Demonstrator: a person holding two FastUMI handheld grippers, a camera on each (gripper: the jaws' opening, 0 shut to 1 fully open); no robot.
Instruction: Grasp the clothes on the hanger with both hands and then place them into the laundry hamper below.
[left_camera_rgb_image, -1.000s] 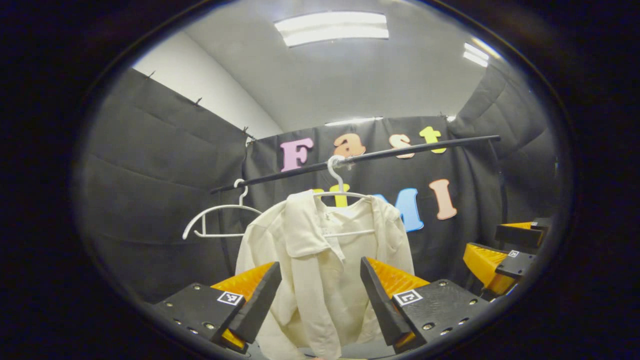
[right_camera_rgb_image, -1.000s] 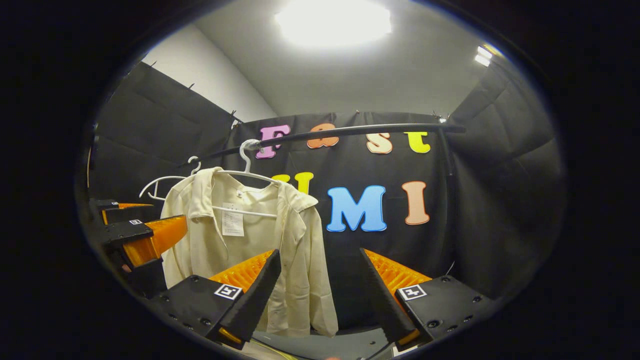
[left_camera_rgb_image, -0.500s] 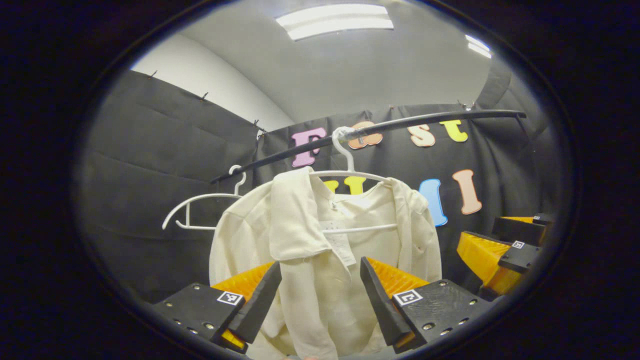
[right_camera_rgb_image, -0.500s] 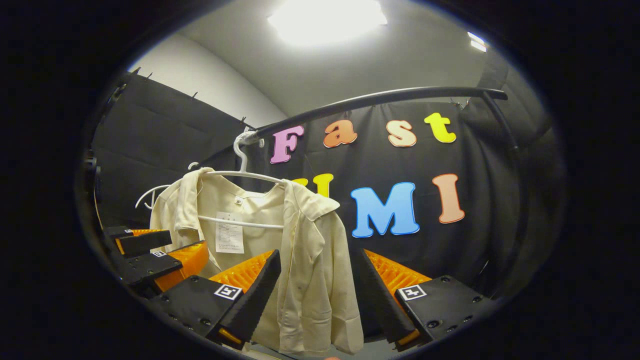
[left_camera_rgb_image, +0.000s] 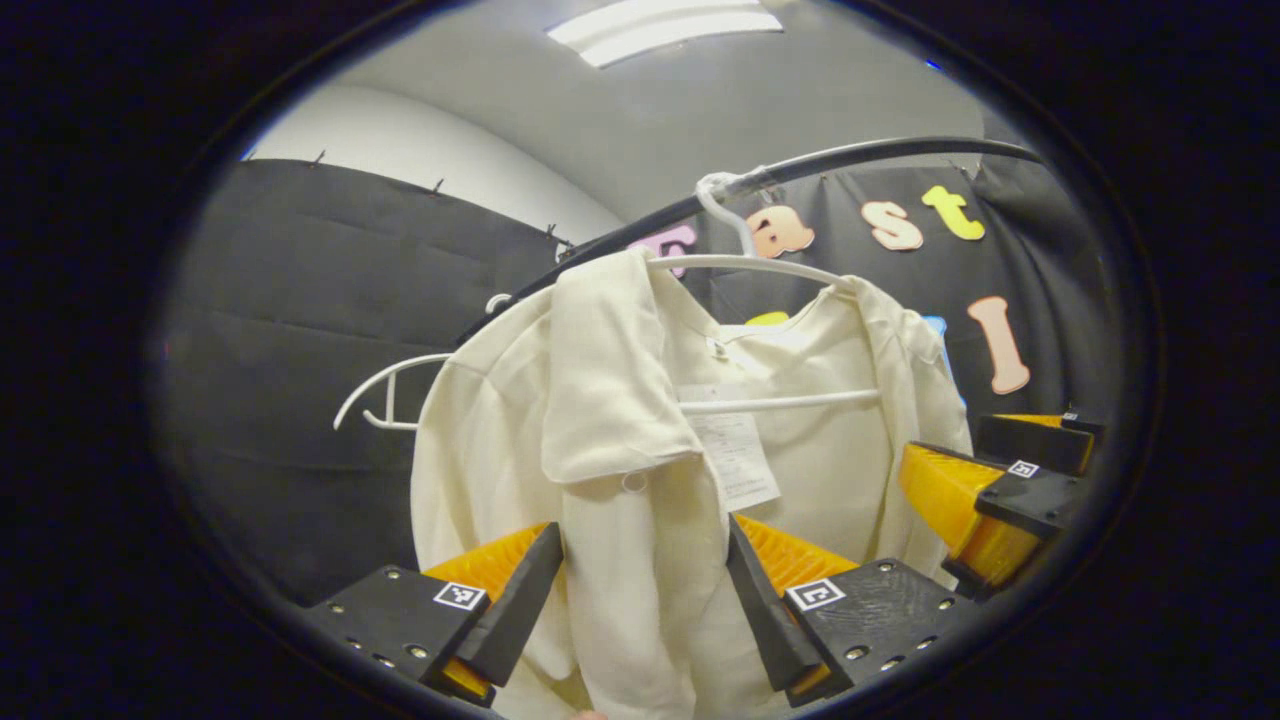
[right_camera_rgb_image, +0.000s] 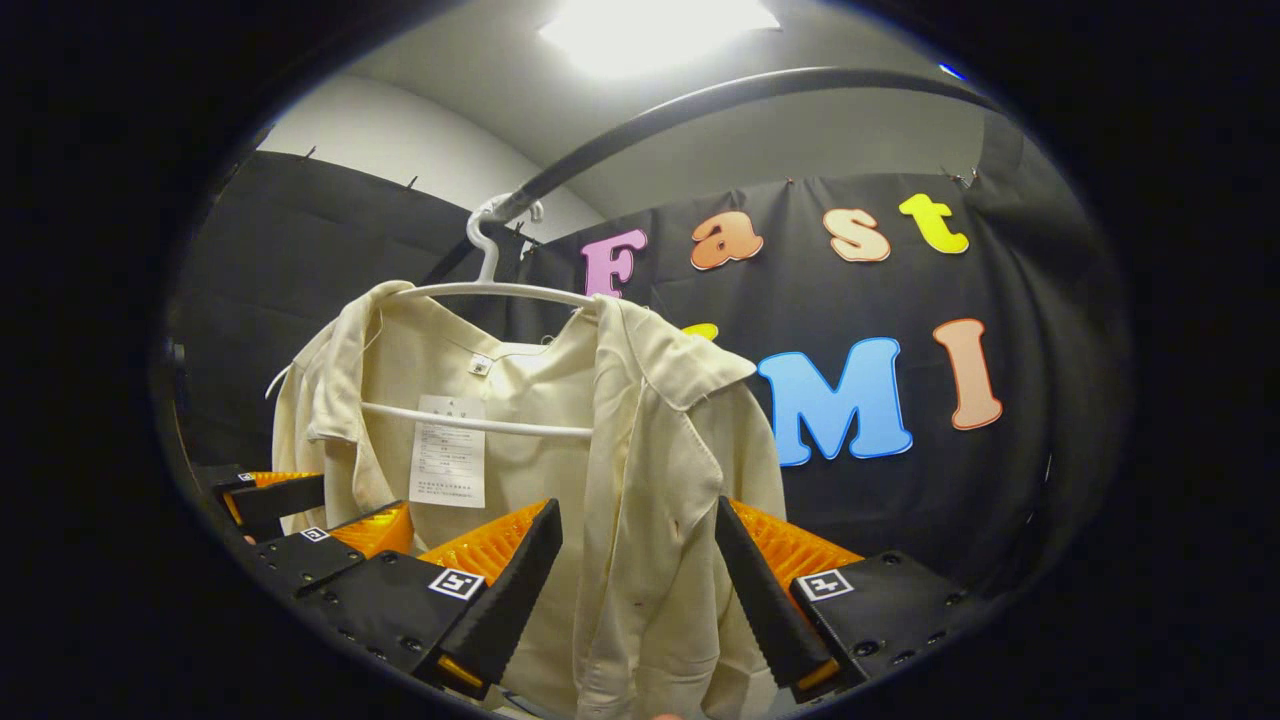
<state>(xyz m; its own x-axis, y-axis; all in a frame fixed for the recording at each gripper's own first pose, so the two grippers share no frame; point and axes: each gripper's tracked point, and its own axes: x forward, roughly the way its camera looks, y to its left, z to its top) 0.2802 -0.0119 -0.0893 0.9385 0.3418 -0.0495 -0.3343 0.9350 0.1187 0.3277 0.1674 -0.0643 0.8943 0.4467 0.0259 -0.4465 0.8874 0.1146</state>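
The cream shirt (left_camera_rgb_image: 640, 420) is hanging mid-frame on a white hanger (left_camera_rgb_image: 760, 265) from the black rail (left_camera_rgb_image: 860, 155), while the left gripper (left_camera_rgb_image: 645, 600) and right gripper (right_camera_rgb_image: 640, 590) are framing its two front panels with fingers spread wide, ready for a two-handed grasp.

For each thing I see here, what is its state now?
Cream shirt: hanging on its hanger, front open, not gripped.
White hanger: hooked on the black rail.
Second white hanger: bare.
Left gripper: open, fingers either side of the shirt's front.
Right gripper: open, at the shirt's other side.
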